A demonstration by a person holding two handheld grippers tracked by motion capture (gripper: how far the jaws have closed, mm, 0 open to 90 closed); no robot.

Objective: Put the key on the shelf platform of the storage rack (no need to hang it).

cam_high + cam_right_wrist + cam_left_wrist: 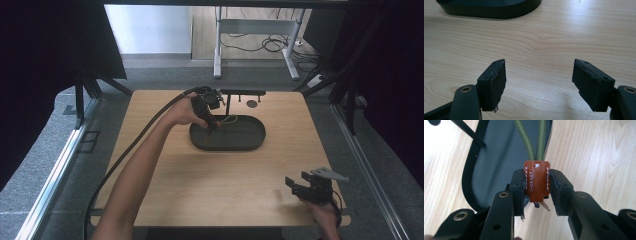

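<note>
My left gripper [210, 124] reaches down over the left end of a dark oval tray [250, 142] at the table's far middle. In the left gripper view this gripper [537, 185] is shut on a brown leather key tag [536, 178] with white stitching. A green braided cord loop [532, 142] runs from the tag over the tray [494, 162], and a small key [545, 206] hangs under the tag. The cord [229, 119] lies in the tray. Near the table's front right, my right gripper [301, 186] is open over bare wood, nothing between its pads [495, 85].
A thin black stand with a horizontal bar [243, 92] rises just behind the tray, a small dark disc [252, 103] beside it. The left gripper's cable [150, 122] trails back over the table's left side. The tray's edge [489, 11] lies far ahead of the right gripper.
</note>
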